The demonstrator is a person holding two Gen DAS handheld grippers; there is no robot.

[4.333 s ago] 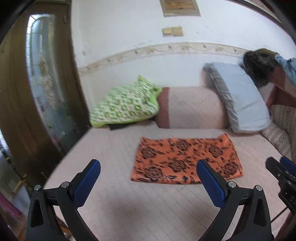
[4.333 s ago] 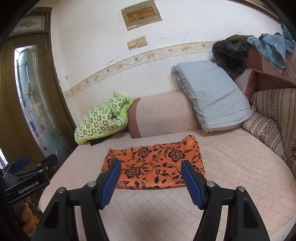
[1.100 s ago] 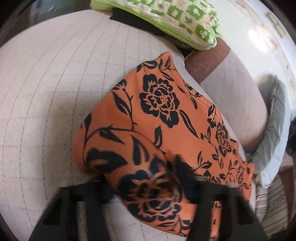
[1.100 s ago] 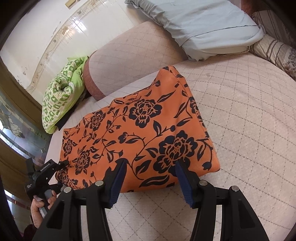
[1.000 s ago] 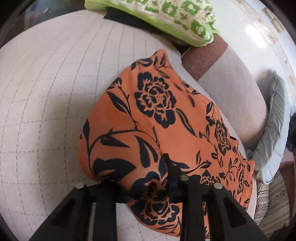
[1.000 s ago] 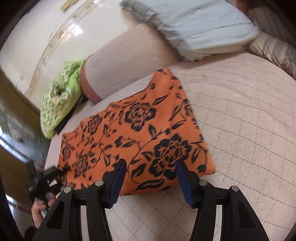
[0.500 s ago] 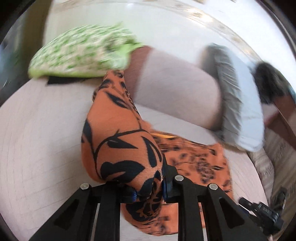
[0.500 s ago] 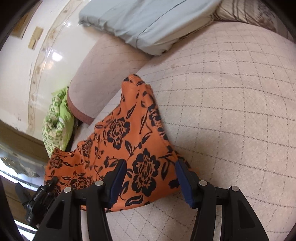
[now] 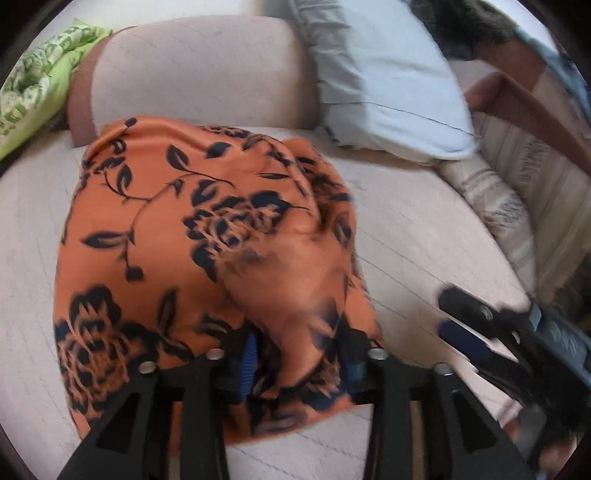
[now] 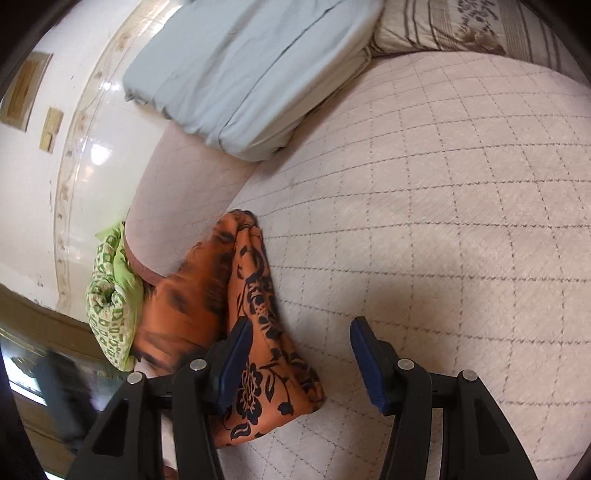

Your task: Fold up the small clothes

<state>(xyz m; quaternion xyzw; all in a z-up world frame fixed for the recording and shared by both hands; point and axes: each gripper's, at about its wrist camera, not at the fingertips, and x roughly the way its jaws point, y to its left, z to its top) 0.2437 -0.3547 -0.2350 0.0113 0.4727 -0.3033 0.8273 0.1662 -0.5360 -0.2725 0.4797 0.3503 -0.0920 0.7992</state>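
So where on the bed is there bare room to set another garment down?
The quilted bed cover lies bare right of the orange floral cloth, up to the grey pillow and striped cushion. It is crowded near the green patterned pillow, bolster and cloth.

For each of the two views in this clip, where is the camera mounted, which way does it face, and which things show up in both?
Left wrist: sits on the left gripper, looking down over the orange floral cloth bunched between its jaws, which have just been opening; the right gripper shows at the right edge.
Right wrist: sits on the right gripper, tilted down over the quilted mattress, jaws open, the cloth's folded edge between them.
Shared: the cloth, mattress, grey pillow and green pillow.
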